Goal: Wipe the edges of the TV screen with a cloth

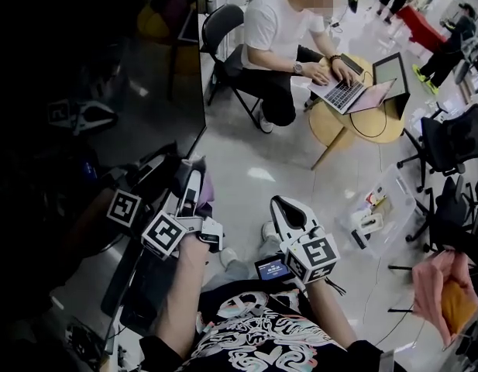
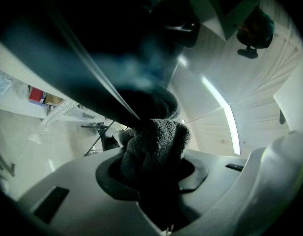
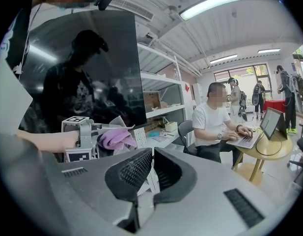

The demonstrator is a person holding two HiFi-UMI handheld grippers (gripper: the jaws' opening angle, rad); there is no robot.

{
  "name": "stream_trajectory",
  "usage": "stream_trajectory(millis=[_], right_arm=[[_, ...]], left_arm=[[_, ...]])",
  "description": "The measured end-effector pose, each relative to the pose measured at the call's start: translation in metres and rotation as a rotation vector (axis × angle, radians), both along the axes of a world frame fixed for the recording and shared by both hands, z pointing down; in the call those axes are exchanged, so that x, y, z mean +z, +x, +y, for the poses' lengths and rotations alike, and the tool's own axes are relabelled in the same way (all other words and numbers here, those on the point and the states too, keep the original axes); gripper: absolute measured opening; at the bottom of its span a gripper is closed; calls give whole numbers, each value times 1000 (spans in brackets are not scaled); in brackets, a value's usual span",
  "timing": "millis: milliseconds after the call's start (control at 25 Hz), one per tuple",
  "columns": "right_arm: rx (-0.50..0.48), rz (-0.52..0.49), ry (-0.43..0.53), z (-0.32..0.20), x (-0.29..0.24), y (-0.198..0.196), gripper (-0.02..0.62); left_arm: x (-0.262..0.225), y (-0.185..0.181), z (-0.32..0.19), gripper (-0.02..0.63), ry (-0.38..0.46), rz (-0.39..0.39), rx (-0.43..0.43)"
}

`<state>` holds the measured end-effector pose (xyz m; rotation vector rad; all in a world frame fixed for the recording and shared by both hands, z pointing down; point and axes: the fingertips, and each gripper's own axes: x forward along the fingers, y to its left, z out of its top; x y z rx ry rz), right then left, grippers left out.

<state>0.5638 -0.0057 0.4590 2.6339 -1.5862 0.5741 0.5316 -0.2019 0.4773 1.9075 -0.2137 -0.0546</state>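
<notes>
The TV [image 1: 138, 68] stands upright, with its dark screen facing the person holding the tools. In the head view its long axis runs from the far left toward the right. Its right edge drops to a lower corner, and the bottom edge slants back from there to the lower left.

The left hand-held gripper [image 1: 194, 178] is clamped on a bunched purple cloth [image 1: 205, 190]. In the left gripper view the cloth [image 2: 153, 146] fills the gap between the jaws and sticks out forward along them. Its tip is pressed against the thin bottom edge of the TV [image 2: 92, 73]. The right gripper view shows the cloth [image 3: 114, 137] just under that edge, near the TV's [image 3: 92, 58] lower right corner.

The right hand-held gripper [image 1: 283, 205] hangs apart from the TV, nearer the body. Its jaws [image 3: 152, 156] are drawn nearly together with nothing between them.

Beyond, a seated person [image 1: 281, 33] types on a laptop [image 1: 343, 93] on a round table [image 1: 378, 126].
</notes>
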Motion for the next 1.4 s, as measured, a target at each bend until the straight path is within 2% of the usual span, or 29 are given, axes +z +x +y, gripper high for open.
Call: stream_trajectory(millis=[200,400,480,600,880,1000,1080,1160,1320,1400], right_arm=[[-31,-5,9,7,3,32,35],[-80,-12,6,10,2,65,35],[-103,-6,5,9,1,74,35],[-131,0,5,1,-4,90,35],[-193,-5,3,0,0,113,35],[-215,-6,6,-3,-4,121,35],[-229,-6,2,-1,0,130,35],[-242,-5,-2,1,3,136,35],[-258,3,-6,5,5,150,35],[-268,3,-2,7,3,158,35]], left_arm=[[11,21,4,160,9,-23,-31],[-11,55,15,160,-92,101,-64],[-9,56,13,160,-81,87,-89],[1,56,1,160,-13,-1,-114],[-9,85,5,160,-74,89,-122],[-1,88,0,160,-26,19,-130],[4,93,0,160,-16,3,-143],[7,99,2,160,-27,20,-155],[-2,112,6,160,-80,102,-163],[1,116,6,160,-66,84,-166]])
